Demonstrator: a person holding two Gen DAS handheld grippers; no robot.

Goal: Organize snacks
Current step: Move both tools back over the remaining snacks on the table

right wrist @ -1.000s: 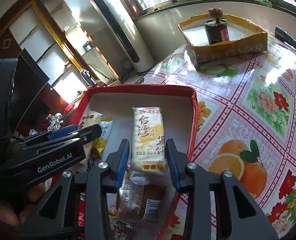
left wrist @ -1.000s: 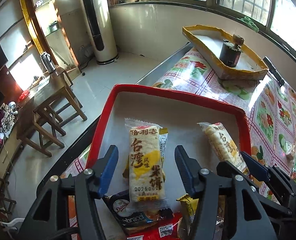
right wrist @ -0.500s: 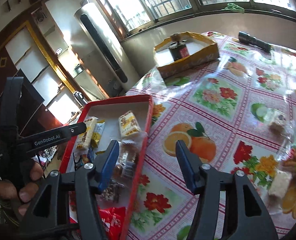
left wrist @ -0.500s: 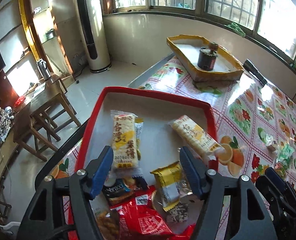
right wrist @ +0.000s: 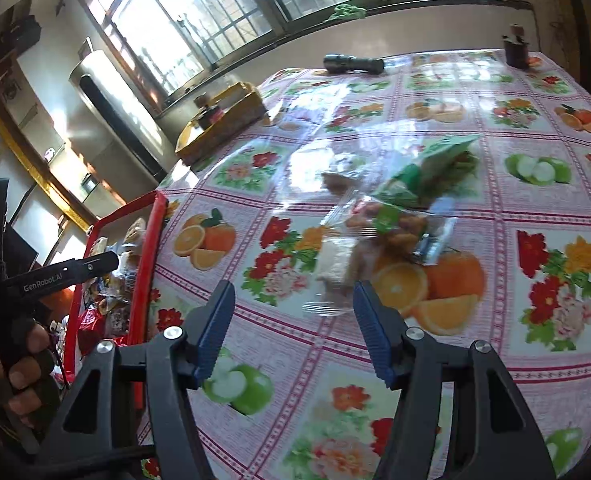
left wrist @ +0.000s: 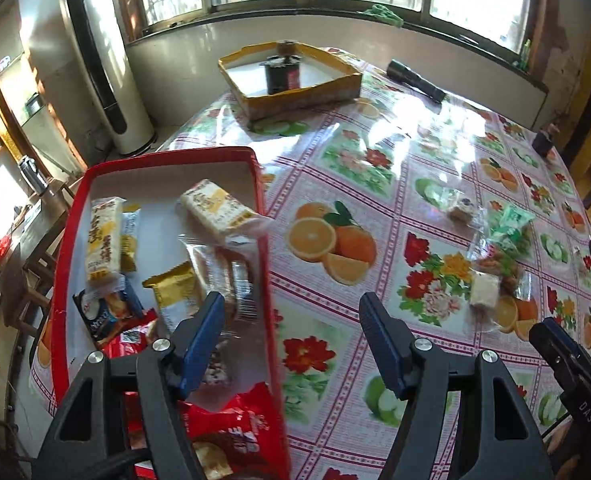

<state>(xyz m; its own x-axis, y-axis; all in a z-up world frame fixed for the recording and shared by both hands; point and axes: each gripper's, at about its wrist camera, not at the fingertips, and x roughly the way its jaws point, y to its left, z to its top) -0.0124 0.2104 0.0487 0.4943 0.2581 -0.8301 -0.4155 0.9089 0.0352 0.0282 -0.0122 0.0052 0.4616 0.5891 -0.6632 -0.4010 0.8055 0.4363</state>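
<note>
- Now the right gripper (right wrist: 293, 322) hangs with its jaws spread wide and nothing between them, low over the table (right wrist: 535, 208).
- Just ahead of its blue pads (right wrist: 369, 330) lies a white snack (right wrist: 333, 262) in clear wrap, with the crimped end of the wrap lying nearest the pads.
- Beyond that snack, touching or overlapping it, sit a clear bag (right wrist: 399, 224) of brownish pieces and a green packet (right wrist: 427, 170); the blur hides their exact edges.
- The left gripper (left wrist: 291, 332) is also spread and empty, poised over the tablecloth right beside the red tray (left wrist: 265, 216).
- In the tray lie the snacks already gathered: two yellow rice crackers (left wrist: 103, 240), a clear-wrapped cake (left wrist: 221, 264), a gold pack (left wrist: 175, 296) and a red bag (left wrist: 231, 428).
- Handling, as I judge it: these loose packets are light, and the film is slick and crinkly, so it would slide or fold under a shallow pinch.
- The contents look brittle or soft, so a hard squeeze could crush them.
- The best hold for the white snack seems to be across its narrow body, pads on the two long sides, rather than on the flat crimped end, which could slip free.
- The pile is a risk: closing on one wrapper may drag its neighbour along.
</note>
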